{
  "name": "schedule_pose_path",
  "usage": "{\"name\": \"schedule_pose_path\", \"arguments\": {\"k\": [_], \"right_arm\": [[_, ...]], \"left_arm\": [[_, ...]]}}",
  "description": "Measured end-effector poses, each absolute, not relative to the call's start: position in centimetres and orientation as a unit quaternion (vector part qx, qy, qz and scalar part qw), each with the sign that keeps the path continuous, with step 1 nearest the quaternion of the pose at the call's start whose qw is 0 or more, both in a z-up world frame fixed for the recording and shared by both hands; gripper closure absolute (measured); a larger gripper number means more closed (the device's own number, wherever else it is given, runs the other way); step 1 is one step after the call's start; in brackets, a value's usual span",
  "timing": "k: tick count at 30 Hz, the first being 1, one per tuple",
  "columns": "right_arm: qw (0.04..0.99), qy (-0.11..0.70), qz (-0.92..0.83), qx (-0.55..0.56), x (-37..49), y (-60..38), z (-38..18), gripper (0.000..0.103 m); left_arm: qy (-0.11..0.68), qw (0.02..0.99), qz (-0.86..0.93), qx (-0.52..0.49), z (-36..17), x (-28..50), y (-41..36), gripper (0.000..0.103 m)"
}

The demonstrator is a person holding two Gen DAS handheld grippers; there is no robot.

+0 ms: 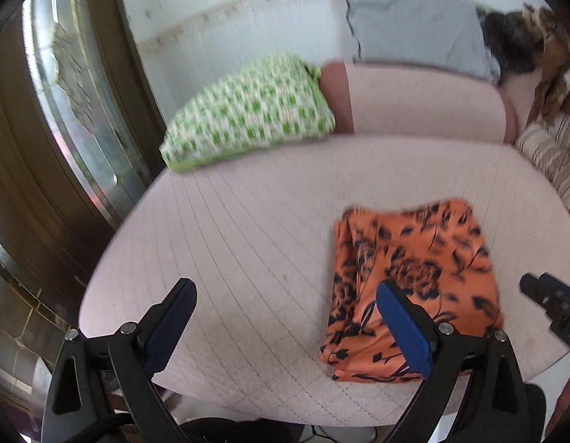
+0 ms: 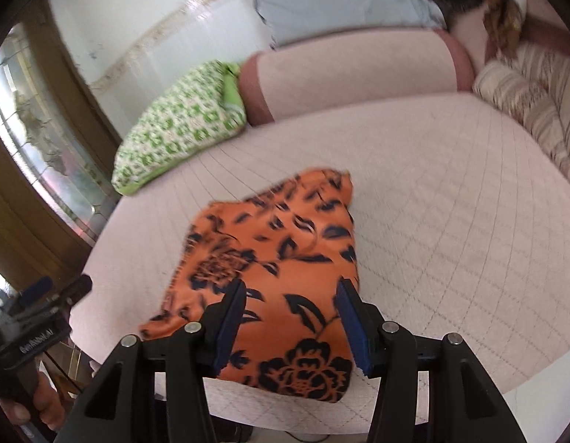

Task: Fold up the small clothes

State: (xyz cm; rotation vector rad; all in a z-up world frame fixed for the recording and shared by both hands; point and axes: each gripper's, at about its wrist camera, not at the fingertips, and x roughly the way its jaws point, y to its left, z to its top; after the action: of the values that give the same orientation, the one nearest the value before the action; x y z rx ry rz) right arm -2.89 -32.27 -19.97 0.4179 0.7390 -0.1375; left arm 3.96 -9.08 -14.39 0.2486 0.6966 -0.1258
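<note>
An orange cloth with a dark flower print (image 1: pixel 410 288) lies folded into a rough rectangle on the pink quilted bed (image 1: pixel 248 243), near its front edge. My left gripper (image 1: pixel 285 288) hangs open and wide above the bed, its right finger over the cloth's left part, with nothing between the fingers. My right gripper (image 2: pixel 292 284) hovers over the near end of the cloth (image 2: pixel 281 265) with its jaws about half apart; the cloth shows between the pads but they do not press on it. The right gripper's body (image 1: pixel 550 306) juts in at the right edge of the left wrist view.
A green patterned pillow (image 1: pixel 248 110) and a pink bolster (image 1: pixel 425 99) lie at the back, with a grey pillow (image 1: pixel 414 26) behind. Striped cushions (image 2: pixel 536 99) line the right side. A wooden door with glass (image 1: pixel 63 110) stands to the left. A hand (image 2: pixel 30 406) holds the left gripper.
</note>
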Motion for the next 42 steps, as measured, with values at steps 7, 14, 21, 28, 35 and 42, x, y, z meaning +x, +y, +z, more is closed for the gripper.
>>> {"name": "schedule_pose_path", "arguments": {"k": [7, 14, 21, 28, 35, 42], "right_arm": [[0.927, 0.325, -0.05, 0.178, -4.4, -30.2, -16.8, 0.048], [0.934, 0.313, -0.044, 0.166, -5.4, -29.4, -15.5, 0.048], [0.936, 0.31, -0.037, 0.16, -5.4, -29.0, -15.4, 0.048], [0.936, 0.313, -0.032, 0.157, -4.9, -28.9, -15.7, 0.048], [0.936, 0.315, -0.033, 0.157, -4.5, -29.0, -16.0, 0.048], [0.933, 0.323, -0.031, 0.155, -3.6, -28.8, -16.6, 0.048]], "left_arm": [[0.293, 0.948, -0.075, 0.096, -10.0, 1.1, -7.9, 0.004], [0.27, 0.955, -0.087, 0.085, -8.2, -0.6, -7.6, 0.004], [0.26, 0.958, -0.094, 0.081, -7.4, -1.4, -7.6, 0.004], [0.261, 0.957, -0.098, 0.077, -7.3, -1.4, -7.9, 0.004], [0.268, 0.955, -0.102, 0.078, -7.6, -0.7, -8.1, 0.004], [0.276, 0.953, -0.107, 0.068, -8.2, 0.1, -8.1, 0.004]]}}
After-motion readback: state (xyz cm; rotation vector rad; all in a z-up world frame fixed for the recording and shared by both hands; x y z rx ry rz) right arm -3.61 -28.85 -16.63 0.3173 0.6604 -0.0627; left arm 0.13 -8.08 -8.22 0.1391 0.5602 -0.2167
